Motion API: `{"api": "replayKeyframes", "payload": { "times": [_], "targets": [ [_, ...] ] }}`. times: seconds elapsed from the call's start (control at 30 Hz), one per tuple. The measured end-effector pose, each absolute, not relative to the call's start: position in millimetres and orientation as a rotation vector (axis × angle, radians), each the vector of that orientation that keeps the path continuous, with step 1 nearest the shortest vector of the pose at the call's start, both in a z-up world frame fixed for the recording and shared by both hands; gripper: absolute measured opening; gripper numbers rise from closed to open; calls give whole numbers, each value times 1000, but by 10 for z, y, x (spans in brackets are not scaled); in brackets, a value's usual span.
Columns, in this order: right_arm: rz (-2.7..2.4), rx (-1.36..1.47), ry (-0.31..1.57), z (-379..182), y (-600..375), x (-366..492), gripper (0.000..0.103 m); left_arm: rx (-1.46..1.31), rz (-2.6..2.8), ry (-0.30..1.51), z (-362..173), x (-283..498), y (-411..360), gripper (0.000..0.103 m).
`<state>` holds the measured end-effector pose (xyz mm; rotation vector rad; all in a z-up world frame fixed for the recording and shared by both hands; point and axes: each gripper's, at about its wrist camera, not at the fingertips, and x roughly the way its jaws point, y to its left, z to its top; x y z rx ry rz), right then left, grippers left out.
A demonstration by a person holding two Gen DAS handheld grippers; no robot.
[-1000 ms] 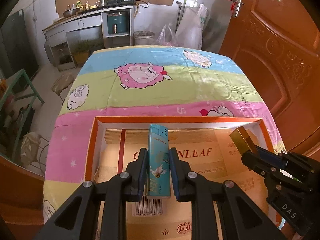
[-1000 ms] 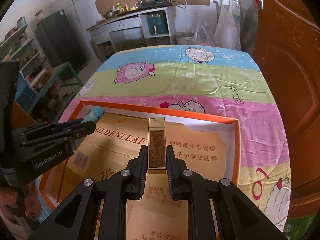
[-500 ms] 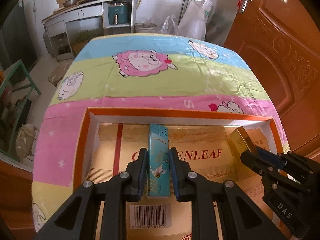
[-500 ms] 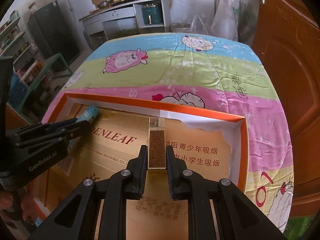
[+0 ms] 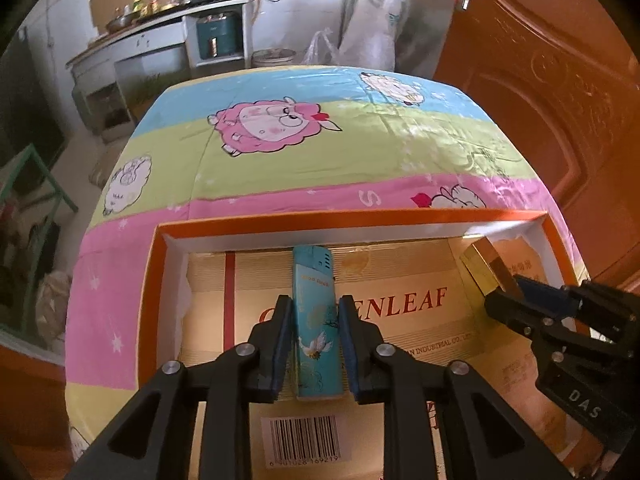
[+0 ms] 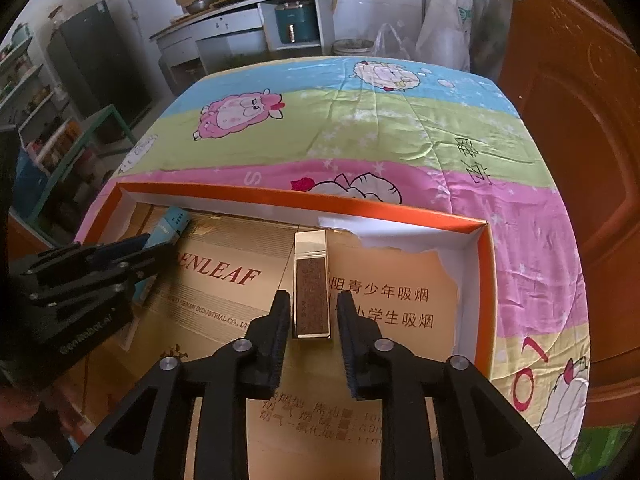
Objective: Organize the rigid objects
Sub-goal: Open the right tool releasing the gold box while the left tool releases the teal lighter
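A teal lighter with a bird print lies between my left gripper's fingers, inside the orange-rimmed box; small gaps show on both sides, so the jaws stand slightly open around it. Its top reaches the box's far wall. A gold lighter with a brown panel lies on the box floor between my right gripper's fingers, which stand open with clear gaps either side. The gold lighter and right gripper also show in the left wrist view; the teal lighter shows in the right wrist view.
The box sits on a bed-like surface covered by a striped sheep-print cloth. Its floor is lined with printed cardboard. A wooden door stands to the right. Kitchen shelves and a counter are at the back.
Both grippers lowered into the box toward its far wall. The right jaws opened and released the gold lighter onto the floor; the left jaws loosened around the teal lighter.
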<state>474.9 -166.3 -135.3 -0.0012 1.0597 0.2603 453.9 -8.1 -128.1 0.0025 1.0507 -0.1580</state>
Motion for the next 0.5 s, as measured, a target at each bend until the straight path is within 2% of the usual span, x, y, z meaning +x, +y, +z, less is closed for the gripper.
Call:
{"api": "replayKeyframes", "payload": {
  "times": [0.07,0.1,0.17,0.5],
  "targets": [
    [258,0,1061,-1348,-1671,4737,35,-4,-185,1049,-1279,4538,-91,42],
    [256,2,1060,-1344,-1679,4733,42,-4,-202,1049,-1277,4538,-107,44],
    [257,10,1055,-1326,-1695,4713,45,11,-201,1050,-1272,4531,-128,56],
    [256,54,1022,-1186,-1804,4564,45,-34,-233,994,-1027,4342,-46,57]
  ]
}}
